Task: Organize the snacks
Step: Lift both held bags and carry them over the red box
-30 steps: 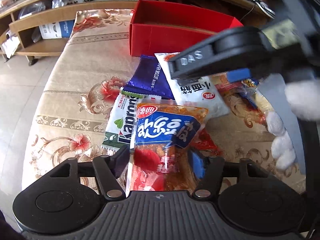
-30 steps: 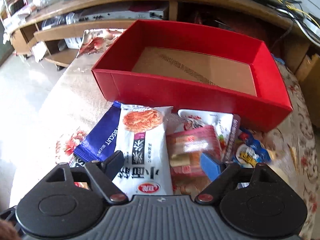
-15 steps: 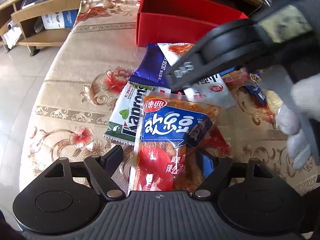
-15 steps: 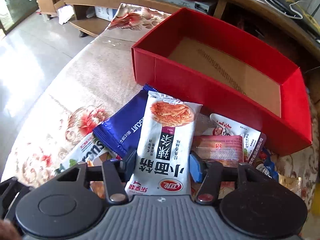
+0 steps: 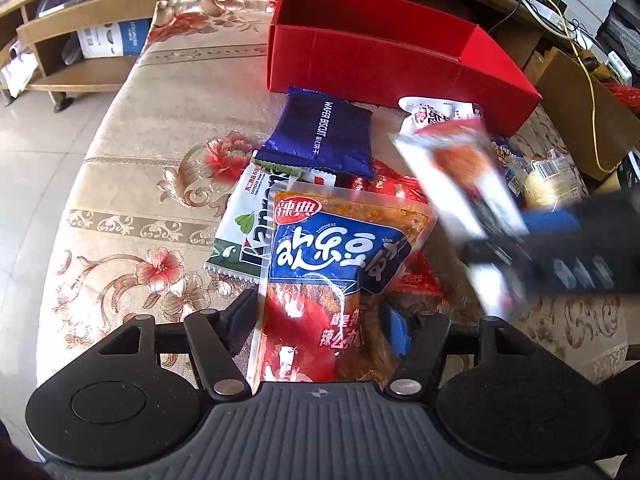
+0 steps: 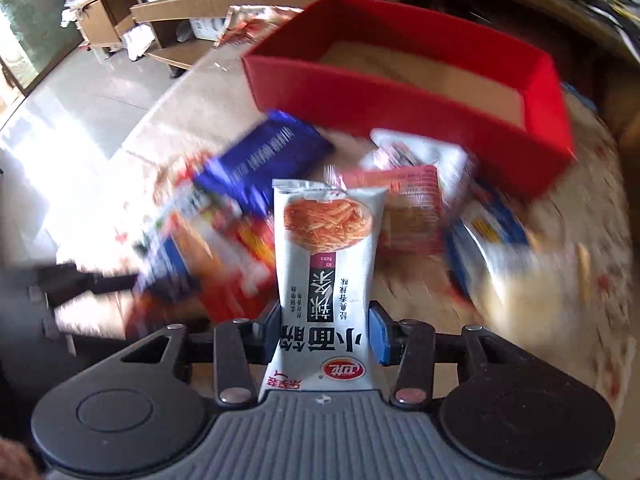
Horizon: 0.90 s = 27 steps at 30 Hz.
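A second ago the right gripper (image 6: 325, 330) stood wide over the pile; now its jaws are closing tight on the white noodle packet (image 6: 328, 264), which has come up off the desk (image 5: 160, 128) and hangs blurred to the right of the left gripper (image 5: 320, 322). The left jaws are closing too, astride the orange-and-blue tofu snack bag (image 5: 332, 264), though I cannot tell whether the pads press it. Ahead of both jaws lie a dark blue wafer pack (image 5: 328, 136), a green-and-white pack (image 5: 244, 240) and the red box (image 5: 392, 56), its floor bare.
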Available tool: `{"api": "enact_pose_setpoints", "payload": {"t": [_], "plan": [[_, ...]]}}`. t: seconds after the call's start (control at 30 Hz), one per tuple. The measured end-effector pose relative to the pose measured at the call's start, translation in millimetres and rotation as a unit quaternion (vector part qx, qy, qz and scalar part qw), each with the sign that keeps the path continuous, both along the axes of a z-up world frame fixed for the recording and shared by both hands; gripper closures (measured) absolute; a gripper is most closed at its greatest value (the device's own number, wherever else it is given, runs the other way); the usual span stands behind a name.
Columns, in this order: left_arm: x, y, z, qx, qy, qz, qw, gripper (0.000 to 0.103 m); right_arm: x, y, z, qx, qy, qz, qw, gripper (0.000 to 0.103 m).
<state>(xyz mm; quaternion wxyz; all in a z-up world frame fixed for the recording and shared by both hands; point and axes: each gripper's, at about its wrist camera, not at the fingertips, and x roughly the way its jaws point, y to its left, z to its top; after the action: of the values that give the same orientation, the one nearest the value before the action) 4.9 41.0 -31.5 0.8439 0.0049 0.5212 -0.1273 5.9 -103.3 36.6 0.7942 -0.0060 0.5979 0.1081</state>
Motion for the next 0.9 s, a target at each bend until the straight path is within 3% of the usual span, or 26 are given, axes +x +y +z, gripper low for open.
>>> {"api": "enact_pose_setpoints", "payload": {"t": [0.2, 0.3, 0.43, 0.5, 0.57, 0.7, 0.77, 0.83, 0.87, 0.9], "plan": [[-3, -12, -2, 0.030, -0.014, -0.011, 0.9994, 0.032, -19, -10, -21, -0.007, 0.011, -0.007, 1.000, 0.056], [-2, -16, -6, 0.048, -0.023, -0.015, 0.9985, 0.023, -14, -9, -24, -0.008, 0.006, -0.010, 1.000, 0.055], [3, -17, -8, 0.062, -0.028, -0.010, 0.9976, 0.017, -11, -7, -28, 0.002, -0.005, -0.011, 1.000, 0.041], [6, -20, -9, 0.067, -0.030, -0.008, 0.9973, 0.016, -9, -4, -31, 0.010, -0.007, -0.009, 1.000, 0.027], [8, -21, -11, 0.074, -0.029, -0.007, 0.9968, 0.016, -9, -6, -34, 0.024, -0.009, -0.011, 1.000, 0.020], [10, -16, -11, 0.068, -0.027, 0.002, 0.9973, 0.016, -10, -19, -37, 0.083, -0.001, -0.043, 0.996, 0.002], [9, -14, -10, 0.066, -0.023, 0.004, 0.9975, 0.016, -9, -18, -37, 0.083, 0.004, -0.039, 0.996, 0.002], [7, -16, -11, 0.078, -0.022, 0.001, 0.9968, 0.016, -12, -11, -37, 0.048, -0.003, -0.028, 0.998, 0.014], [5, -18, -11, 0.082, -0.022, 0.000, 0.9964, 0.016, -15, -6, -35, 0.020, -0.010, -0.020, 1.000, 0.028], [4, -18, -10, 0.084, -0.021, 0.000, 0.9962, 0.017, -17, -4, -33, 0.001, -0.016, -0.016, 1.000, 0.035]]}}
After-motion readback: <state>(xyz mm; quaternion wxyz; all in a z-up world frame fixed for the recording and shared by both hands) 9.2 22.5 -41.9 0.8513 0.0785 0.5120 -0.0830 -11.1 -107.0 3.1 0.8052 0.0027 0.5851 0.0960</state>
